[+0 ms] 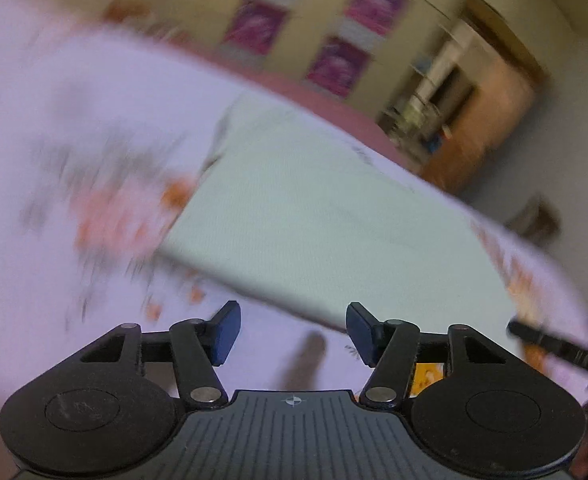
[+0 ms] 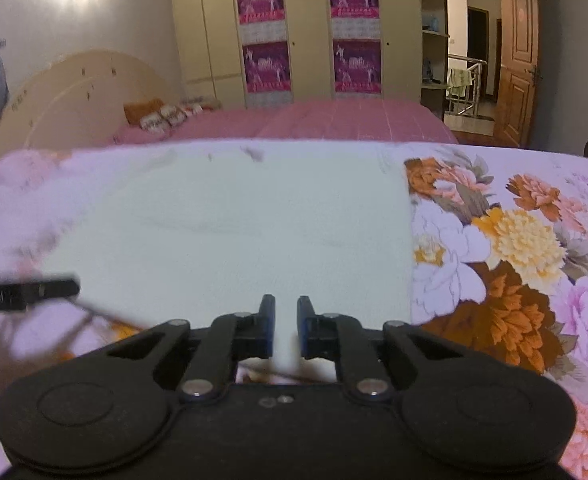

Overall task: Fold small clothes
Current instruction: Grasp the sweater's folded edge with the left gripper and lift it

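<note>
The cloth (image 2: 230,232), a pale plain rectangle, lay flat on the flowered sheet (image 2: 513,240); everything else here is placed off that cloth. The right gripper (image 2: 285,328) sat at the cloth's near edge, closer to its right-hand side than its left; its jaws looked nearly together with a strip of the pale fabric running up between them, so I read it as pinching that hem. The left gripper (image 1: 293,334) was just off the cloth's near edge too, over bare sheet; its jaws stood apart with nothing between them, so it held nothing. That view was badly smeared, so don't trust fine detail there. In the right view you could catch the left tool's tip poking in at the cloth's near left corner.

My guess at the step: the start of a fold, one hand already gripping the near hem and the other lining up for its own grab. Next move probably needed the left jaws to slide onto the near left corner and close on the edge; then both could lift together and carry the near edge over toward the far edge, keeping the sides lined up.

Beyond the cloth's far edge were a pink bed (image 2: 333,124) and a wardrobe (image 2: 301,32).
</note>
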A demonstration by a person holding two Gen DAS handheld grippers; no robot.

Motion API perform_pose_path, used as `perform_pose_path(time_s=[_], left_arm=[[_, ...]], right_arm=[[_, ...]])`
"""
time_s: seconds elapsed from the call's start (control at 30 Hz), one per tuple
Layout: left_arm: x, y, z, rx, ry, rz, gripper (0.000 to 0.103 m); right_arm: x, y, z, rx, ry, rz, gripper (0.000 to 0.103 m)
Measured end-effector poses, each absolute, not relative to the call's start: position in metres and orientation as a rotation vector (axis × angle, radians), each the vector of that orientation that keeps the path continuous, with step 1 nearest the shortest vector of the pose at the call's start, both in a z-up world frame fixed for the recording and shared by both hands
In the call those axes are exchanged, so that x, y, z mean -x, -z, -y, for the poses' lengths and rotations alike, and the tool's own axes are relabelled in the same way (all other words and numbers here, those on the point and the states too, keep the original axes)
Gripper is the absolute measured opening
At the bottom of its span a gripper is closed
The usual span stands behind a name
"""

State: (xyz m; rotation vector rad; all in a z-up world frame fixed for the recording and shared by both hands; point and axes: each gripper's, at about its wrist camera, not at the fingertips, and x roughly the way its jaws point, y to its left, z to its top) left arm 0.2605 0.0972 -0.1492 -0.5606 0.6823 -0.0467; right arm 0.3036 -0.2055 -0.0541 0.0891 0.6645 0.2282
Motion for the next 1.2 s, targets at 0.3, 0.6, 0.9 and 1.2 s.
perform_pose_path(time_s=[0.3,0.6,0.9,1.2], left_arm=[[-0.294,0.184,-0.13,0.929,0.012,-0.513,0.059],[-0.344,0.196,-0.121,0.913,-0.009,-0.505,0.043],[-0.364,0.188,-0.128,0.866,0.0,-0.521,0.007],[-0.402,0.128,-0.086,0.512,0.116,-0.553,0.007]], right_arm=[[-0.351,0.05,0.186,-0.209,-0.283,-0.677,0.012],[-0.395,0.073,0.16,-0.244,-0.282,-0.699,0.011],[-0.408,0.086,0.141,-0.163,-0.244,-0.736,0.006],[-0.407,0.086,0.151,-0.242,-0.242,-0.745,0.005]])
